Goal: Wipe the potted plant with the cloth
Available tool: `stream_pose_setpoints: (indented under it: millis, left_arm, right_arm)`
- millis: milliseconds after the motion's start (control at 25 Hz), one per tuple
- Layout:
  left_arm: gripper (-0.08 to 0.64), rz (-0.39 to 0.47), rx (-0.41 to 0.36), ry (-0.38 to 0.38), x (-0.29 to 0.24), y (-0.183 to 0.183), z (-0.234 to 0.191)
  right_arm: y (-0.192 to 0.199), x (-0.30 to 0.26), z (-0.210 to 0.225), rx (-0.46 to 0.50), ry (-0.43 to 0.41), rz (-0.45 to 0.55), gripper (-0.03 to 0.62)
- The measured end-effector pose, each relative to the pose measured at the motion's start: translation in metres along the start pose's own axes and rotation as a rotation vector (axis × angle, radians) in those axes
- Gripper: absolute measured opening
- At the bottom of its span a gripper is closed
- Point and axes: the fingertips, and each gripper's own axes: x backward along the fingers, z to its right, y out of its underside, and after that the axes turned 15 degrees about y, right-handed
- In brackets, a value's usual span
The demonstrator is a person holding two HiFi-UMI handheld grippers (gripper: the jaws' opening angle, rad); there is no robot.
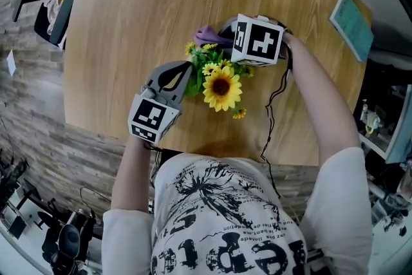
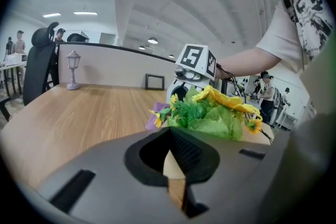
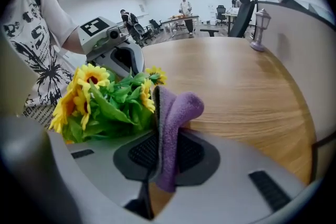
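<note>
While the right gripper's (image 3: 161, 140) fingers (image 3: 137, 153) pinch the cloth (image 3: 176, 113), it borders the plant (image 3: 113, 105).

My left tongs (image 1: 180, 74) are pressed together with nothing between them, tilted gently downward, the left forearm (image 1: 131, 170) straight behind them. My right tongs (image 1: 226, 32) point steeply down, clamped on a purple cloth (image 3: 170, 128) that folds out past their tips. The right forearm (image 1: 320, 100) trails behind them.
</note>
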Motion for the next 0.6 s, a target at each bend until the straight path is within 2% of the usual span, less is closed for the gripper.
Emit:
stream_pose_setpoints:
  millis: [400,600]
  left_arm:
    - [0.005,-0.003,-0.013,-0.011,0.004,0.004,0.002]
    - [0.003,-0.029,-0.052,-0.026,0.003,0.003,0.004]
  right_arm:
    - [0.017,0.005,-0.022,0.011,-0.056,-0.012,0.071]
    - [0.029,0.012,-0.032,-0.009,-0.106,-0.026,0.072]
